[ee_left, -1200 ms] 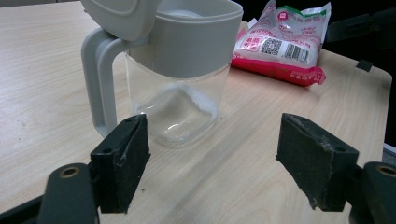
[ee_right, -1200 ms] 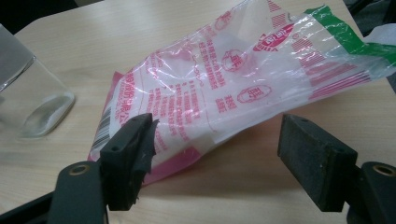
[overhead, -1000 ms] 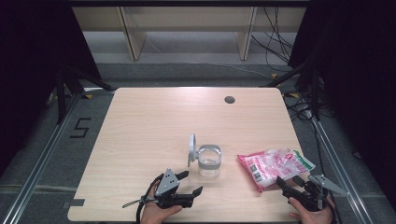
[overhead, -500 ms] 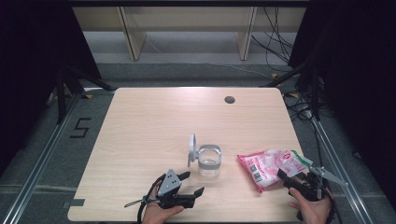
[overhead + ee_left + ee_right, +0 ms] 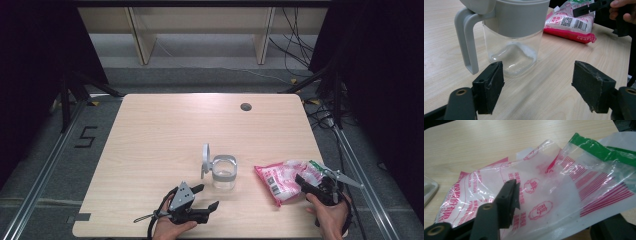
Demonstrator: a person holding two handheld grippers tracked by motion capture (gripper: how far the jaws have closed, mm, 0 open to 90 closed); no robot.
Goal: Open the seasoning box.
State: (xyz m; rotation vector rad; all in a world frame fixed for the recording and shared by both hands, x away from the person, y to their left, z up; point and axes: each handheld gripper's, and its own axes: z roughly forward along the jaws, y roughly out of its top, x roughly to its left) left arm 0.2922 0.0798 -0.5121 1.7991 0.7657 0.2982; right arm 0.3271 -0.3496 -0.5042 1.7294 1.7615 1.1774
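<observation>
High view, pale wood table, grey floor

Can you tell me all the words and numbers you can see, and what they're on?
"5": painted on the floor left of the table.
"鲜": red character in a ring on the plastic bag.
Other red print on the bag: too blurred to read.
Barcode and square code on the bag's label: digits too small to read.
</observation>
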